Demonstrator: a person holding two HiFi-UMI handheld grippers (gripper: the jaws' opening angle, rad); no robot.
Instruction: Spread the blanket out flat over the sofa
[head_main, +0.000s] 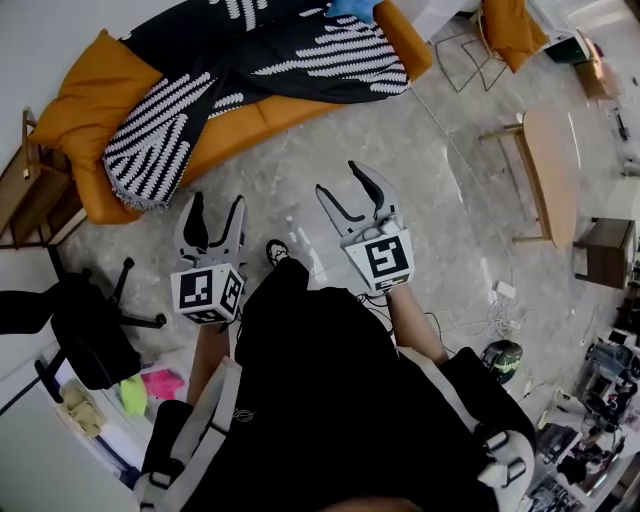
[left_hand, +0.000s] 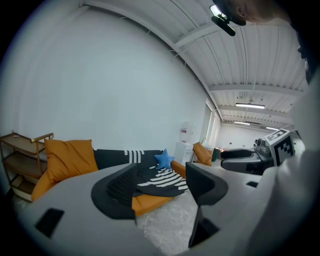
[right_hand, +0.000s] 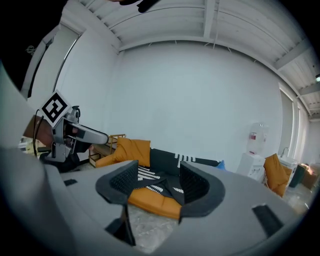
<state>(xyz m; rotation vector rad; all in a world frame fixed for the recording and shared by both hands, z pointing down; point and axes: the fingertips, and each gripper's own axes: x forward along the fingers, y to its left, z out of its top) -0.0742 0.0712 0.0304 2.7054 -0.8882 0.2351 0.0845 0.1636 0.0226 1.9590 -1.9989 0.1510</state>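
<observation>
Presently one striped blanket (head_main: 300, 50) lies across one orange sofa (head_main: 90, 100), with one blue cushion (head_main: 352, 8); left gripper (head_main: 217, 205) and right gripper (head_main: 337, 178) both gape, empty.

Pale marble floor (head_main: 400, 150), white walls (left_hand: 100, 90) — round wooden table (head_main: 555, 170)

We're standing in what looks like a living-room set built inside a big studio or lab hall: an orange sofa (head_main: 255, 122) at the upper left of the head view, a wooden table (head_main: 552, 170) at the right, on a pale stone-look floor (head_main: 440, 210). Up in the left gripper view there's a ribbed industrial ceiling (left_hand: 240, 65) with strip lights (left_hand: 250, 105), bare white walls and a water dispenser (left_hand: 185, 135). Back in the head view, a black office chair (head_main: 85, 340) sits lower left, with loose cables (head_main: 470, 322) and cluttered gear (head_main: 590, 440) lower right.
</observation>
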